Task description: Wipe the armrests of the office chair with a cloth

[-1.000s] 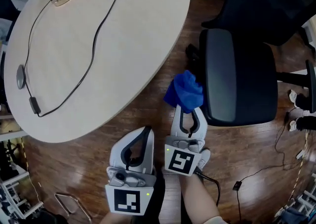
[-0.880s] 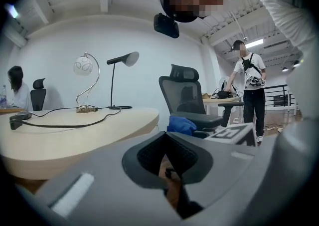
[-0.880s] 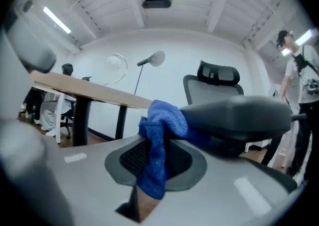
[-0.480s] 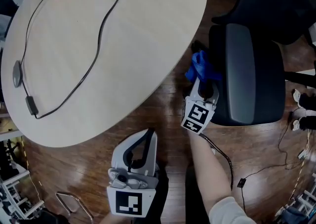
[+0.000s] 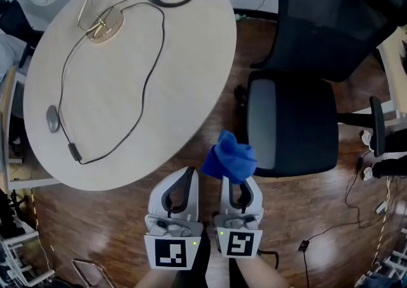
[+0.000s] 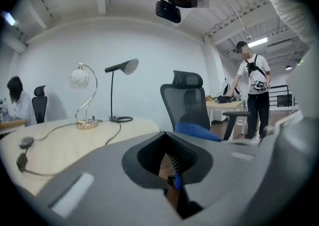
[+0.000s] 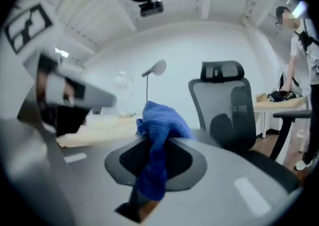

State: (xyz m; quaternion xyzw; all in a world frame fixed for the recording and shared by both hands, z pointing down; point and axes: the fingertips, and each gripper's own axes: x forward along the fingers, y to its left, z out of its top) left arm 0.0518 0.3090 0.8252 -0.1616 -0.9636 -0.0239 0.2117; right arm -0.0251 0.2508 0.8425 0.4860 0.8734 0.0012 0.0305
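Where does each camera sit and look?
Head view: on the person's head, looking down at the table, chair, and the person's left hand-held gripper and right hand-held gripper with the cloth.
Left gripper view: on the left hand-held gripper, looking along its shut, empty jaws toward the table, black lamp and chair.
Right gripper view: on the right hand-held gripper, looking along jaws shut on the cloth toward the chair.
Shared: both gripper views face the chair's back and see the cloth.

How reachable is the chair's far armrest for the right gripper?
Probably reachable, with a stretch: the right gripper, shut on the blue cloth, sits by the seat's near corner. The armrest lies across the bare seat, with nothing standing between.
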